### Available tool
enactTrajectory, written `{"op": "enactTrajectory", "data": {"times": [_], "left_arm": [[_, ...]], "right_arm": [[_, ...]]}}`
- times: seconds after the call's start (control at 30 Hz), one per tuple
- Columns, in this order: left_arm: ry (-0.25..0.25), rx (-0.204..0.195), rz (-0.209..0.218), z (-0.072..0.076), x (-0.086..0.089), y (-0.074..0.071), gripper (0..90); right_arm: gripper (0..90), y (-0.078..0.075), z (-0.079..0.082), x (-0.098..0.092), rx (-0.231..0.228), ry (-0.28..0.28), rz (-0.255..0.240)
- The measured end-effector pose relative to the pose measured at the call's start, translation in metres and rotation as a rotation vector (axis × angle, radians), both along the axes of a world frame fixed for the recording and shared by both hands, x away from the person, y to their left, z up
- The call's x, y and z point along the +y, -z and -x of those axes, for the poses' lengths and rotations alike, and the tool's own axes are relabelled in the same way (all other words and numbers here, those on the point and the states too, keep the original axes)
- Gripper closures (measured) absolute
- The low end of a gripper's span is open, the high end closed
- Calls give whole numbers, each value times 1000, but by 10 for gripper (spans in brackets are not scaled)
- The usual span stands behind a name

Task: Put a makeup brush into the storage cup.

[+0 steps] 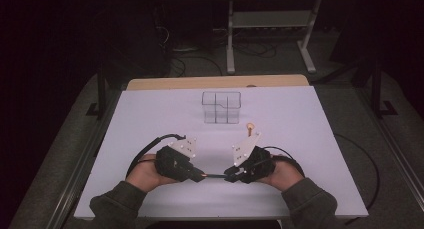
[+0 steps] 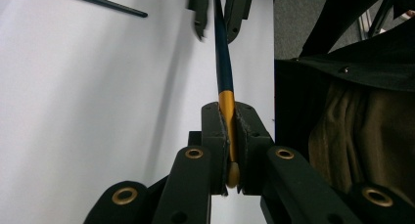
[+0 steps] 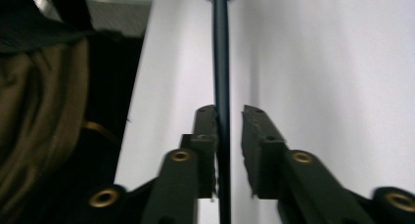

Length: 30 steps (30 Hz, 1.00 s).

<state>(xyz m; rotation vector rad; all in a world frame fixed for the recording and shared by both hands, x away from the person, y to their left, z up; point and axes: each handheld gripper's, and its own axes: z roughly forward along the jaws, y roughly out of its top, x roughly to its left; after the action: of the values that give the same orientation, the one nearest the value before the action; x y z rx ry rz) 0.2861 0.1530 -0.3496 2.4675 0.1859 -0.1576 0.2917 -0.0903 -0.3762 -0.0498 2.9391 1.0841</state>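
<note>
High view: two hands enter from the bottom edge above the white desk (image 1: 150, 119), each bearing a black claw. The left claw (image 1: 199, 176) and the right claw (image 1: 229, 175) point toward each other near the desk's front edge, joined by a thin dark pen (image 1: 214, 175) held level between them. A clear plastic organizer (image 1: 221, 107) with compartments stands farther back near the desk's middle, well apart from the claws, and a small wooden-coloured object (image 1: 250, 126) lies on the desk between the organizer and the right claw; what it is cannot be told. Left gripper view: the left claw (image 2: 230, 136) is pressed tight on the pen (image 2: 222, 53) at its yellow end, the pads touching the barrel on both sides; the dark blue barrel runs onward to the right claw (image 2: 218, 18), seen farther off at the top. A second thin dark rod (image 2: 98, 1) lies on the desk at upper left. Right gripper view: the right claw (image 3: 229, 131) stands slightly parted; the pen (image 3: 221, 53) runs between its jaws, lying against the left pad with a visible gap to the right pad, so the pads do not clamp it.
</note>
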Motion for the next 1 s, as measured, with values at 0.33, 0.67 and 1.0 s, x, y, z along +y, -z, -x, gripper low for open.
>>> {"op": "enactTrajectory", "data": {"times": [0.33, 0.67, 1.0], "left_arm": [[8, -19, -27, 2, -2, -1, 843], [-4, -8, -4, 3, 0, 0, 824], [-76, 35, 81, 0, 11, 3, 634]], "right_arm": [[766, -7, 6, 15, -21, -23, 106], [838, -2, 4, 16, 8, -31, 98], [839, 5, 2, 3, 14, 37, -35]]}}
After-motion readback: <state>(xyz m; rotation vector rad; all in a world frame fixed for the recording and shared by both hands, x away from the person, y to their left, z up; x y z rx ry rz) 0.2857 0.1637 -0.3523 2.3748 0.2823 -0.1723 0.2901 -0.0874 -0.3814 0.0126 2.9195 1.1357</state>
